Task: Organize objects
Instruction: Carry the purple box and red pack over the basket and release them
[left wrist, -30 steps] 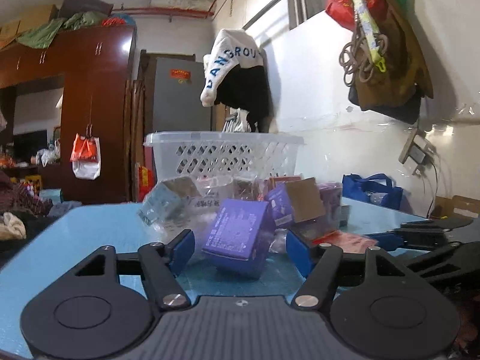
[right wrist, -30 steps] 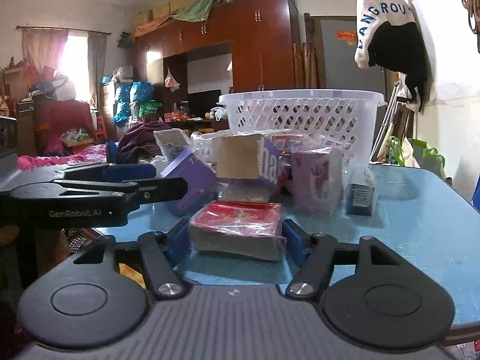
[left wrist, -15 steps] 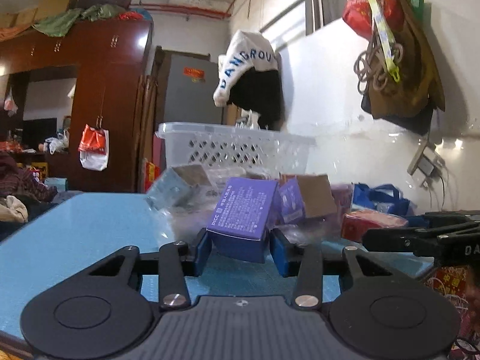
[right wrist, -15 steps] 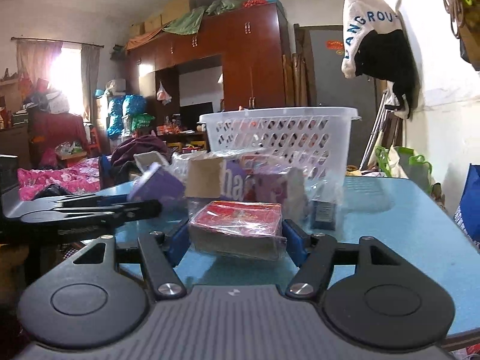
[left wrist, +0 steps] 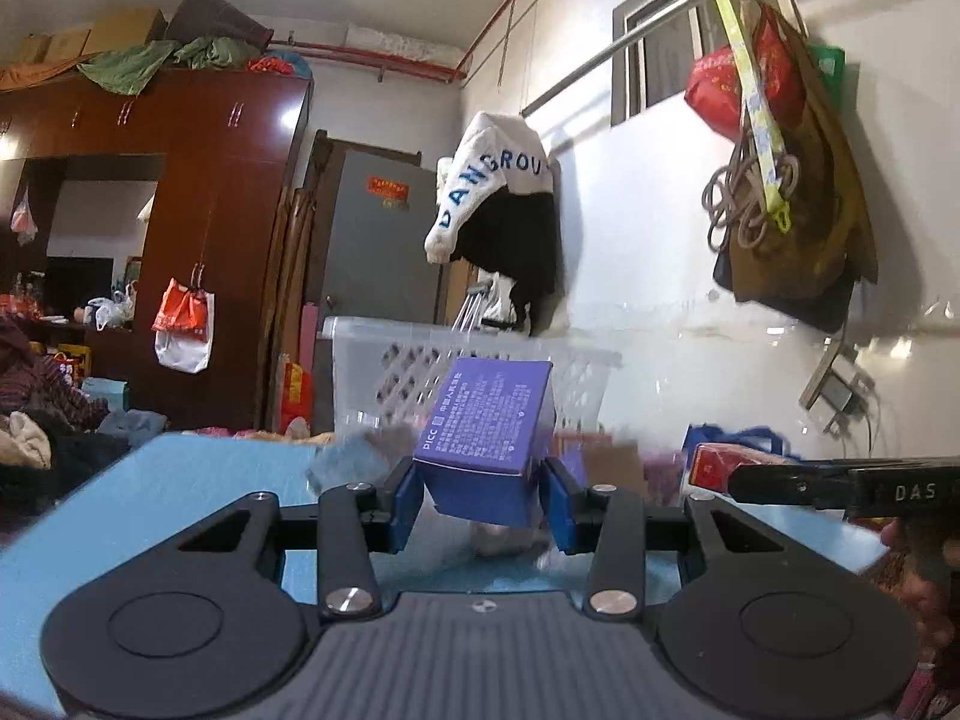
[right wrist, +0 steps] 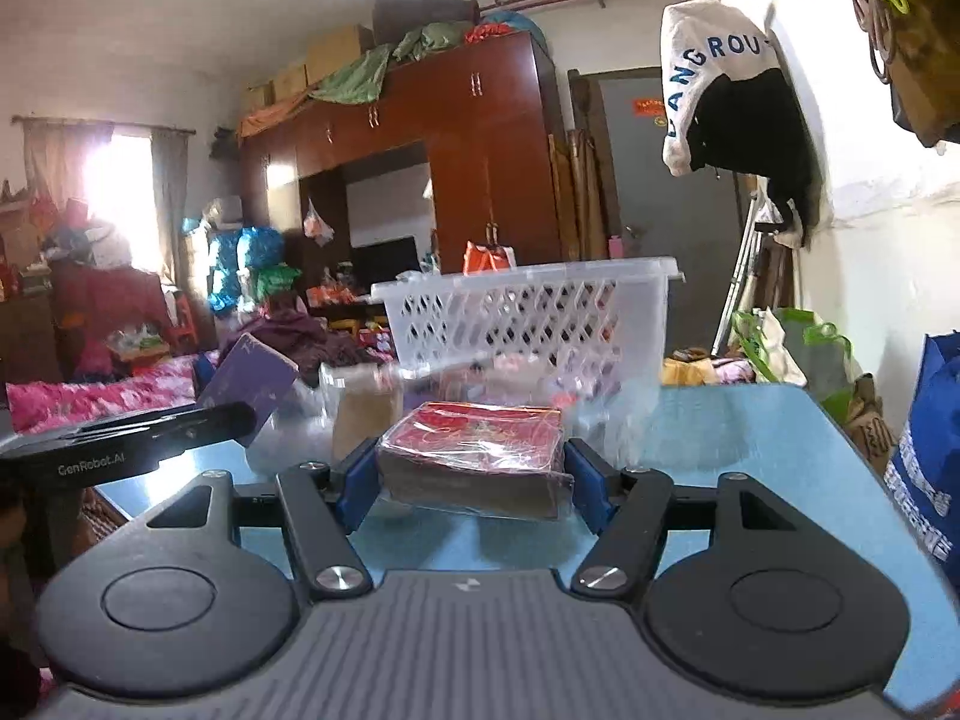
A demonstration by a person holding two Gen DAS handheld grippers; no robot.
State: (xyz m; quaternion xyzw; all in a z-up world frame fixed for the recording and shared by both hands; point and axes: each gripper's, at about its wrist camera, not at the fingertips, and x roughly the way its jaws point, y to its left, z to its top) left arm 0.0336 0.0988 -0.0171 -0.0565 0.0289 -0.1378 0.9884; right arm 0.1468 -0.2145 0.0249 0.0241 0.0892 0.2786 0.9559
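Presently a purple box [left wrist: 489,432] is clamped between the blue pads of the left tongs [left wrist: 483,495], tilted and lifted clear of the blue worktop [left wrist: 210,468], in front of the white basket [left wrist: 390,366]. A red wrapped packet [right wrist: 477,450] is gripped flat by the right tongs [right wrist: 474,483], closed against its two ends, also raised above the worktop and on the near side of the basket. Between the basket and both sets of tongs, a blurred heap of boxes and clear wrapping [right wrist: 360,408] is seen lying on the worktop.
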